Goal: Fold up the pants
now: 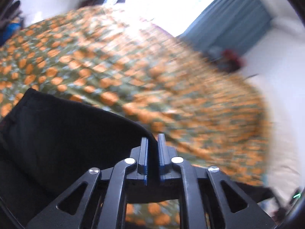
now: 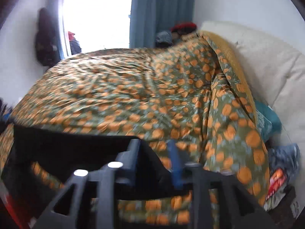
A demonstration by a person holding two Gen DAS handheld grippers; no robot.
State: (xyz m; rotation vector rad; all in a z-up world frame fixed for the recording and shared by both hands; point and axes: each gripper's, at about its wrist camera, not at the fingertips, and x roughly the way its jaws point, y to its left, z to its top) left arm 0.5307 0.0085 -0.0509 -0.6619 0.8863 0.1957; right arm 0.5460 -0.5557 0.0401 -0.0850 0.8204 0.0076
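The black pants (image 1: pixel 63 133) hang lifted above the bed, stretching left from my left gripper (image 1: pixel 153 139), which is shut on their edge between its blue pads. In the right wrist view the pants (image 2: pixel 76 145) spread left from my right gripper (image 2: pixel 154 148). A fold of black cloth lies between its fingers, which stand wider apart. The view is blurred, and the jaws appear closed on the cloth.
The bed is covered by a green quilt with orange flowers (image 2: pixel 133 87). A cream pillow (image 2: pixel 266 66) lies at the right. A blue curtain (image 2: pixel 162 9) and bright window (image 2: pixel 95 15) stand behind. Clutter (image 2: pixel 280 181) lies by the bed's right side.
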